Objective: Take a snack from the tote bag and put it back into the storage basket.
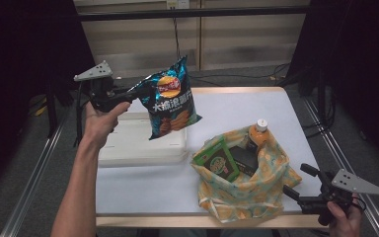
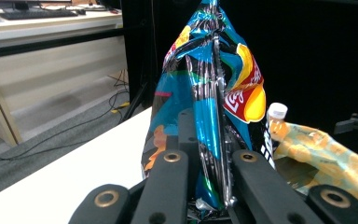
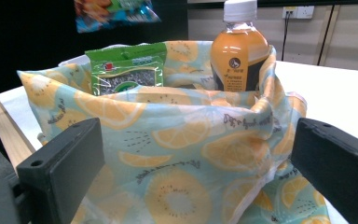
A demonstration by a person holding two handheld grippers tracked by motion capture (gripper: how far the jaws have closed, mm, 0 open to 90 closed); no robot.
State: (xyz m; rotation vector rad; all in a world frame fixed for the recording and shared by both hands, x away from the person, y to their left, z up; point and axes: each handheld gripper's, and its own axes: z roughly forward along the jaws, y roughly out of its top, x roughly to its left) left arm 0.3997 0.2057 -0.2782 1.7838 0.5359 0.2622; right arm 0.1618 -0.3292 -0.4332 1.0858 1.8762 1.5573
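Holding a blue chip bag (image 1: 171, 98) pinched by its edge in the left gripper (image 1: 128, 95) above the white tray (image 1: 143, 148), beside the fruit-print cloth bag (image 1: 246, 190) with green packet (image 1: 219, 159) and orange bottle (image 1: 258, 133), right gripper (image 1: 296, 193) spread wide near its edge.

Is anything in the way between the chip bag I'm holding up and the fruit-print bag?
Nothing visible blocks it. The chip bag hangs in the left gripper above the white tray, with open air across to the fruit-print bag. Inside, the green packet and orange bottle already take up room.
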